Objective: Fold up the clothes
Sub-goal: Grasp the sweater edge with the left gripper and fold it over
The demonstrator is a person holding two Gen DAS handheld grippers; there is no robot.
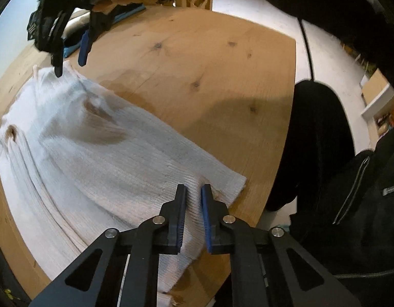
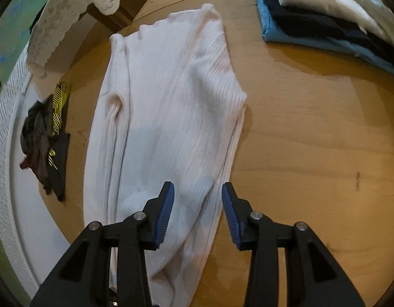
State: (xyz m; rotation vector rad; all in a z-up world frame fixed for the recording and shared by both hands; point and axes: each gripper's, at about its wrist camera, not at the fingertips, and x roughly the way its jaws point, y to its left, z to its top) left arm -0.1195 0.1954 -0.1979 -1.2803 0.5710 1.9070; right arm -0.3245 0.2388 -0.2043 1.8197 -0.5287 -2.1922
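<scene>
Left wrist: one white sweater (image 1: 94, 153), two tongs (image 1: 193, 192)

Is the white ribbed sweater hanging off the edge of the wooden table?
No, the white ribbed sweater lies flat on the wooden table, with bare wood showing around it.

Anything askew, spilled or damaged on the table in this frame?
Mostly tidy. The white ribbed top lies flat but has a puckered bunch near one edge. A crumpled dark garment sits loose beside it, unlike the neat folded stack.
</scene>
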